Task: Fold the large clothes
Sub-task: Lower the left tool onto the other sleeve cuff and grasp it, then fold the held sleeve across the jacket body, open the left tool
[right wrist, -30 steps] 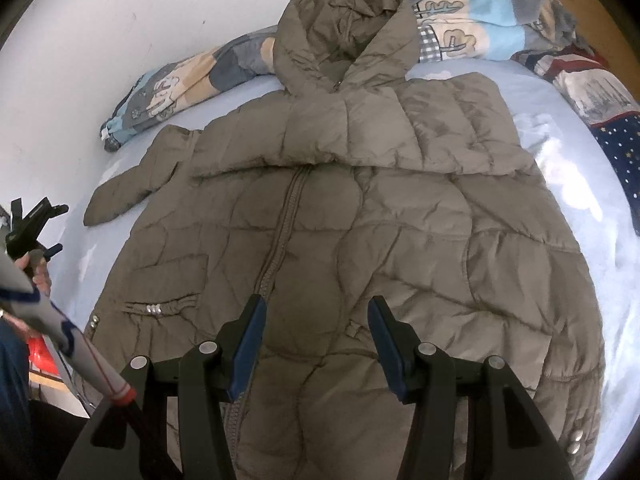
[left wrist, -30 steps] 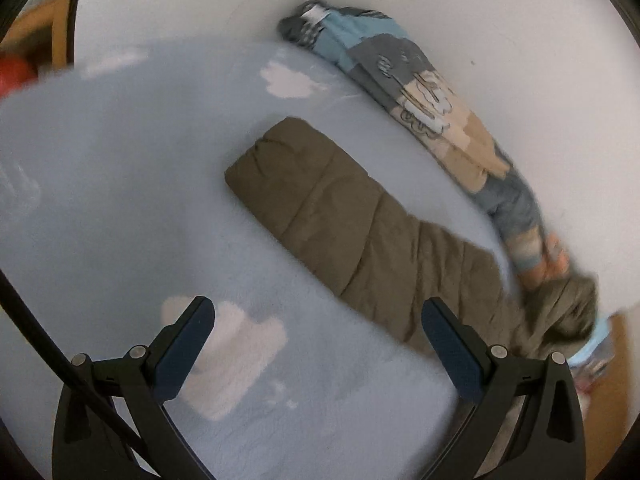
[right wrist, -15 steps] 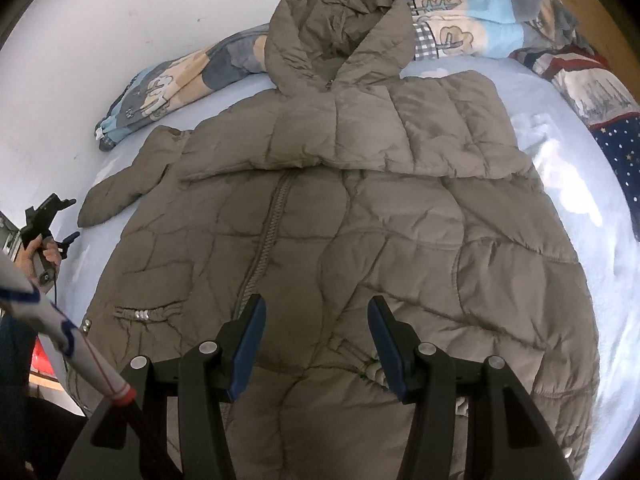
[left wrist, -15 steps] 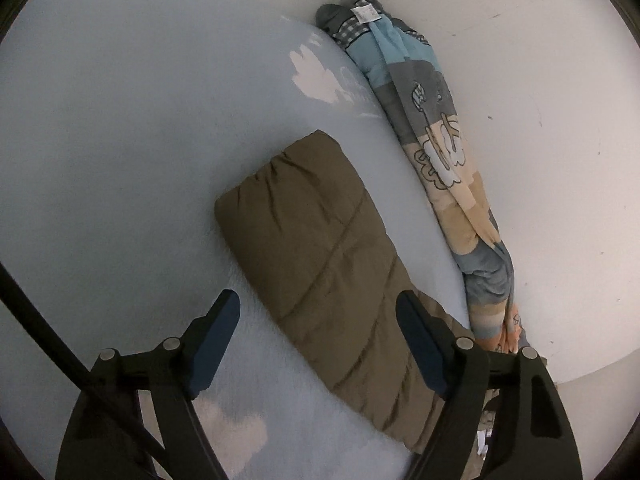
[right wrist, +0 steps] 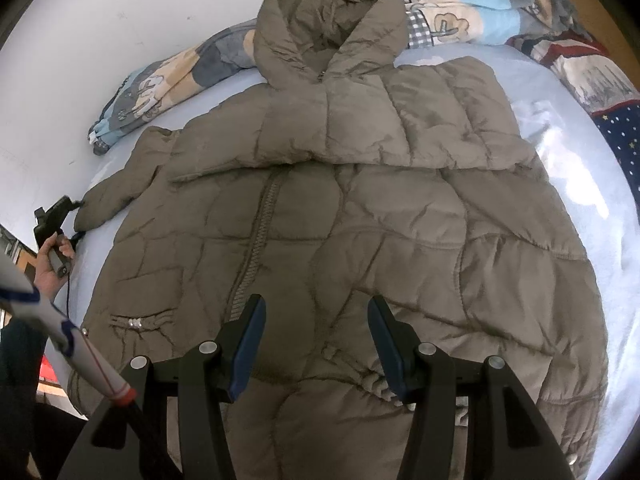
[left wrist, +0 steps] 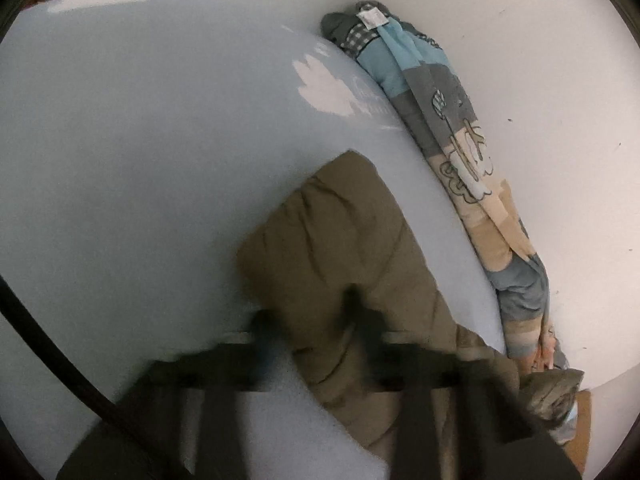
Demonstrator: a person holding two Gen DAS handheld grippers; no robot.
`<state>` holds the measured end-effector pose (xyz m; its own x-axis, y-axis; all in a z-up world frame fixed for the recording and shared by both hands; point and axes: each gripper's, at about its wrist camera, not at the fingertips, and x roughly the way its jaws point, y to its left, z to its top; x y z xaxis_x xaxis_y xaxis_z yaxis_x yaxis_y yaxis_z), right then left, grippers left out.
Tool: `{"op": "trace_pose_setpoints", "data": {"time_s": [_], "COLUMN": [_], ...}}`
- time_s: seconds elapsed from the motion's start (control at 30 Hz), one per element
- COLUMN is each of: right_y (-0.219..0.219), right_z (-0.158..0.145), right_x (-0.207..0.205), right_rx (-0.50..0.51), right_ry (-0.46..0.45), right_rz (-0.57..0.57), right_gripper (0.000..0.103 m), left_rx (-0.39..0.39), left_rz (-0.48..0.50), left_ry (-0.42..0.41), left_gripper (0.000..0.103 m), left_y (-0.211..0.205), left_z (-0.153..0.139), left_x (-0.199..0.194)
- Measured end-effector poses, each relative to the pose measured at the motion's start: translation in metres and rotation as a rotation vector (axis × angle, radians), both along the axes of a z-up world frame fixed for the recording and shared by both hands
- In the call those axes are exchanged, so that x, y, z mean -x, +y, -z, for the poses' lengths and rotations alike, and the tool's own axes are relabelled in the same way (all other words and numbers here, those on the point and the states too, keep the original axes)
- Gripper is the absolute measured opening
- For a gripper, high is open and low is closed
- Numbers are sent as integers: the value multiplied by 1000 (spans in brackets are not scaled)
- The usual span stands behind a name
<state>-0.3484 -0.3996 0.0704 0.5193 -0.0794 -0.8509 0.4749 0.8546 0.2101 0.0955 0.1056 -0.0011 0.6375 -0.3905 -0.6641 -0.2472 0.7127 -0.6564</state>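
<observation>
One olive-brown quilted hooded coat [right wrist: 360, 216] is lying face up and spread flat on a pale blue bedsheet [right wrist: 576, 160], its hood [right wrist: 328, 20] pointing toward the white wall [right wrist: 120, 12] and its zip running down the middle. The far sleeve [left wrist: 340, 256] is stretching out to the side across the sheet. The left gripper [left wrist: 316, 320] is sitting at that sleeve — its jaws have just been closing, and the blurred fingers are now pinching a fold of the sleeve's padding between them. In the right wrist view a hand [right wrist: 50, 268] is gripping that tool's handle beside the sleeve's cuff. The right gripper [right wrist: 316, 340] is hovering over the coat's lower front with its blue-padded jaws partly apart, nothing between them. A rolled patchwork cartoon-print quilt [left wrist: 452, 140] is lying along the wall just beyond the sleeve — a star-patterned blanket [right wrist: 624, 128] is bunching at the sheet's other edge.
</observation>
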Motion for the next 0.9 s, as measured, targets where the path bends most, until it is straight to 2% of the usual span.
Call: {"op": "trace_pose_setpoints", "data": {"time_s": [0.13, 0.23, 0.5, 0.63, 0.7, 0.9], "right_y": [-6, -10, -20, -34, -41, -61], "right_z": [-3, -6, -23, -32, -36, -51], "right_x": [3, 7, 24, 34, 40, 65], "right_rx": [-7, -10, 5, 4, -5, -34], "right_ry": [-13, -23, -74, -105, -124, -185], "right_rz": [28, 44, 100, 147, 171, 230], "right_gripper": [57, 57, 57, 57, 57, 57], "left_rx": [22, 10, -18, -34, -70, -107], "left_rz": [-5, 14, 156, 218, 265, 395], "left_ry": [-33, -82, -207, -257, -286, -385], "left_gripper": [17, 17, 17, 17, 17, 17], "left_y": [-1, -6, -45, -75, -102, -183], "left_z": [-15, -37, -114, -156, -185, -261], "left_x": [6, 15, 58, 80, 92, 128]}}
